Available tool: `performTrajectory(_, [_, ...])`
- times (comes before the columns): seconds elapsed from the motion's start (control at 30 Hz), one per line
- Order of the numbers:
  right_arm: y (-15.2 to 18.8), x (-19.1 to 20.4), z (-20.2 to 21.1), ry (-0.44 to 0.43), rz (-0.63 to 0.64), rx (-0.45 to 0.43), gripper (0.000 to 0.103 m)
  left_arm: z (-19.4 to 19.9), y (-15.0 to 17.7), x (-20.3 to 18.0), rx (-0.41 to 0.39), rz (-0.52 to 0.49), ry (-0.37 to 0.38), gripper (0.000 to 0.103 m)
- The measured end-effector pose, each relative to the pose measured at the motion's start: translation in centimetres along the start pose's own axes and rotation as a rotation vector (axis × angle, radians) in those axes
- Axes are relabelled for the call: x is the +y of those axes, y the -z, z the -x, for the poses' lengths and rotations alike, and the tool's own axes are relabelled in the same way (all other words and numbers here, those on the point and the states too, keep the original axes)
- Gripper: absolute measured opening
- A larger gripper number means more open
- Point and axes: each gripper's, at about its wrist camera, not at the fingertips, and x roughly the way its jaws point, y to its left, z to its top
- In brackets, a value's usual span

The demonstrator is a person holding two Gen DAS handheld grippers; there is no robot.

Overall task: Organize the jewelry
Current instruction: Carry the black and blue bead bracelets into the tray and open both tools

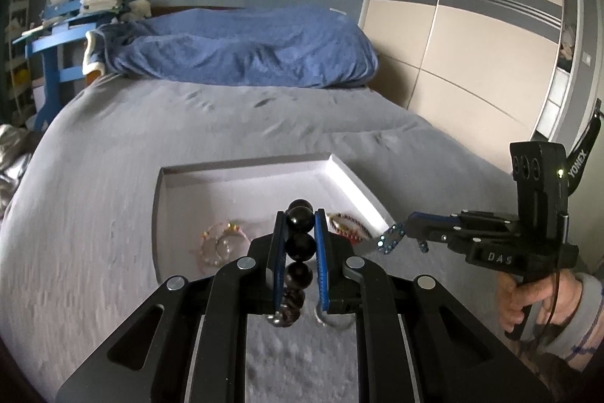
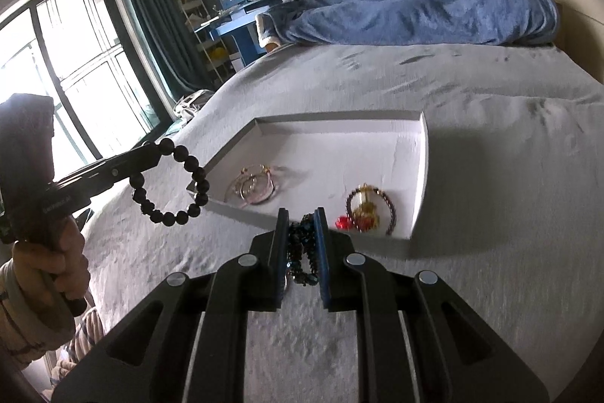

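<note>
On the left, the left tongs (image 1: 300, 214) are closed narrow on a black bead bracelet (image 2: 170, 182), which hangs as an open loop clear of the grey bed (image 2: 472, 176), probably so it can be carried over the rim of the white tray (image 2: 424, 153); in the tray's left part lies a pale pink-and-gold bracelet (image 2: 255, 187), further right a dark bead bracelet with a gold and red charm (image 2: 368, 208), kept apart so nothing tangles; the right tongs (image 2: 302, 214), just short of the tray's near wall, pinch a bunched blue crystal strand (image 2: 302, 252), bracelet or necklace I cannot tell; both pieces are outside the tray.
</note>
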Motion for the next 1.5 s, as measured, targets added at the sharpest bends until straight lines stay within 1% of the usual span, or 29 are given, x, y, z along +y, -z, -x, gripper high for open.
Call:
performTrajectory(0.17, [-1.5,0.1,-1.4,0.007,0.008,0.008,0.013,-0.9,-1.2,0.7,-0.011,0.019,0.006,0.015])
performTrajectory(0.33, [-2.8,0.2,-3.4,0.02,-0.001,0.027,0.013,-2.7,-2.3,1.0,0.003,0.011,0.002,0.015])
performTrajectory(0.5, [-3.1,0.4,-5.6,0.034,0.002,0.055,0.013,-4.4,-2.1,1.7,0.018,0.036,0.001,0.015])
performTrajectory(0.73, [-2.5,0.6,-8.7,0.056,-0.007,0.095,0.013,-7.2,-1.3,2.2,0.055,0.052,-0.011,0.015])
performTrajectory(0.87, [-2.3,0.4,-9.7,0.072,-0.009,0.116,0.014,-8.8,-0.5,2.6,0.086,0.052,-0.035,0.015])
performTrajectory(1.0, [-1.9,-0.2,-10.6,0.097,-0.01,0.139,0.014,-10.0,0.6,2.9,0.124,0.005,-0.087,0.015])
performTrajectory(1.2, [-1.2,-0.3,-11.6,0.128,0.018,0.179,0.014,-10.8,1.2,3.6,0.162,-0.017,-0.136,0.015])
performTrajectory(1.3, [-0.9,-0.3,-11.6,0.131,0.02,0.182,0.014,-10.9,1.5,3.8,0.172,-0.021,-0.163,0.015])
performTrajectory(1.37, [-0.9,-0.3,-11.4,0.129,0.023,0.178,0.014,-10.7,1.7,4.0,0.172,-0.012,-0.167,0.022])
performTrajectory(1.43, [-0.9,-0.2,-11.0,0.132,0.032,0.17,0.018,-10.3,2.0,4.1,0.161,-0.009,-0.175,0.036])
performTrajectory(1.47, [-0.9,-0.3,-10.8,0.132,0.033,0.164,0.024,-10.1,2.1,4.1,0.157,-0.007,-0.171,0.038])
performTrajectory(1.5, [-0.9,-0.3,-10.4,0.134,0.035,0.154,0.029,-10.0,2.2,4.0,0.155,-0.006,-0.169,0.043])
